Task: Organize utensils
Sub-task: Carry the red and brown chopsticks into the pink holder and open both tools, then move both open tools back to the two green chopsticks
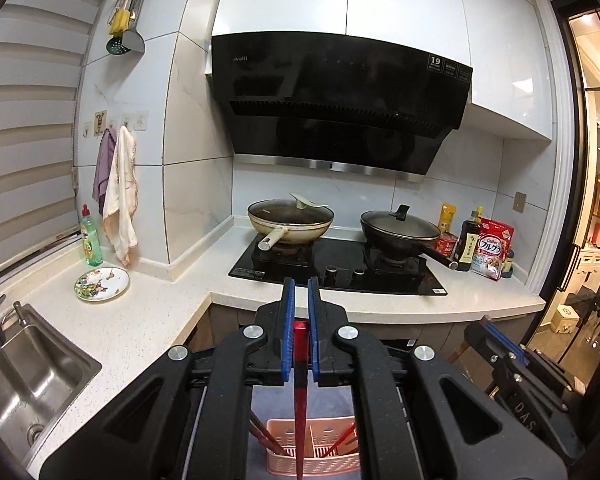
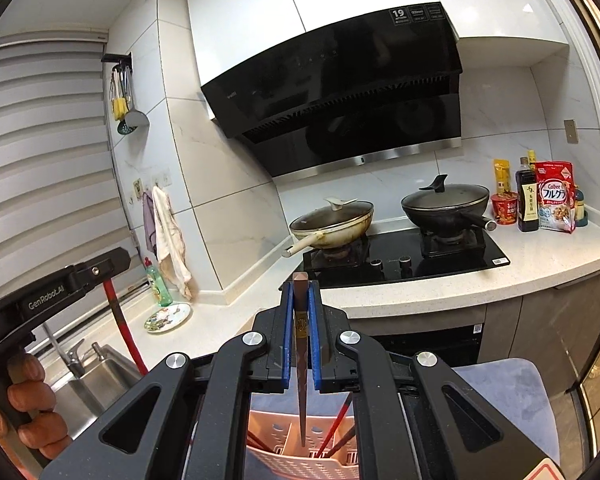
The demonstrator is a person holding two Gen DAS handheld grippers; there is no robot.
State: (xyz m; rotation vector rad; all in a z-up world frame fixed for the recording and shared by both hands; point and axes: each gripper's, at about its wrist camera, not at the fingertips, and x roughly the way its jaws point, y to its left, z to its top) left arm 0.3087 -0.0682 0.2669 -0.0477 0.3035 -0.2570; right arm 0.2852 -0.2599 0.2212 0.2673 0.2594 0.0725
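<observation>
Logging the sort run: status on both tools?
Left tool shut on red chopstick. Right tool shut on brown chopstick. Both above pink basket. Nothing blocking.

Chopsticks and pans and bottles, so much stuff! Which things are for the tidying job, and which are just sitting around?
For the job:
red chopstick in the left gripper
brown chopstick in the right gripper
pink basket holding more chopsticks

Just sitting around:
cream pan
black pan
dish soap bottle
painted plate
cereal bag
</observation>
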